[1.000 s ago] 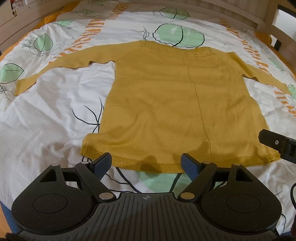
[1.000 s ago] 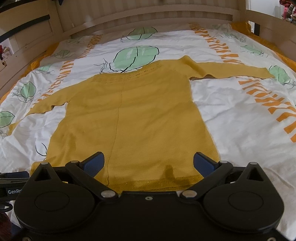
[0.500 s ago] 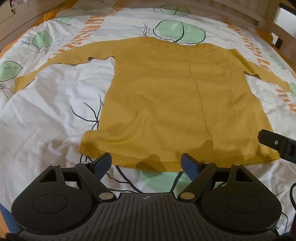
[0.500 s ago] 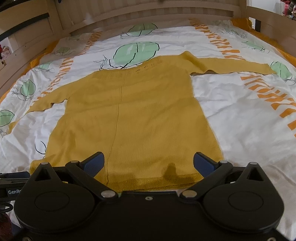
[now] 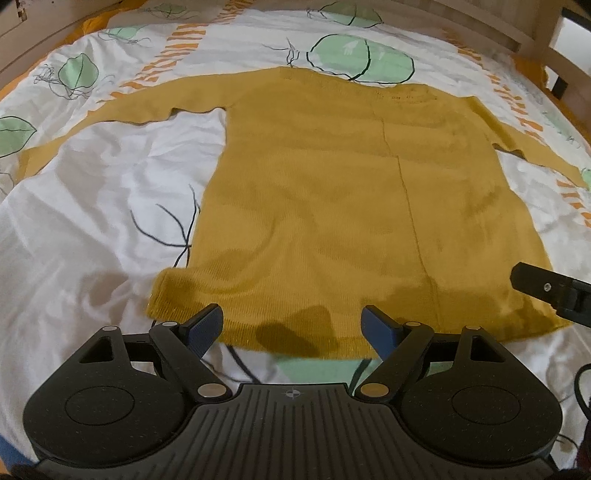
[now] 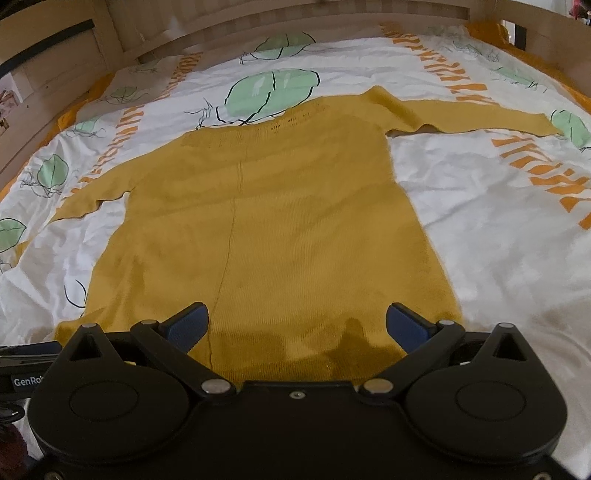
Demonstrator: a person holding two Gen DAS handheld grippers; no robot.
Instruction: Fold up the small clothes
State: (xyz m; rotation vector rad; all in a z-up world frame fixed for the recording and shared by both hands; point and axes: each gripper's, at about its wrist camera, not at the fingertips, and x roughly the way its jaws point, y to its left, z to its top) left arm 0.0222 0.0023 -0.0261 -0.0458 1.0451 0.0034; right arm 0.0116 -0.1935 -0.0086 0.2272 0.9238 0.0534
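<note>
We see the mustard sweater [image 5: 332, 206] spread flat on the leaf-printed duvet [image 5: 92, 206], sleeves outstretched; the left gripper [image 5: 291, 326] gapes wide above its hem; the right gripper [image 5: 550, 290] enters at right.

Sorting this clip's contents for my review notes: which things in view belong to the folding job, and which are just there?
Part of the job:
- yellow sweater, spread flat with both sleeves out
- left gripper, fingers apart at the hem
- right gripper, fingers apart at the hem

Just there:
- leaf-patterned bedspread under the sweater
- wooden bed frame
</note>
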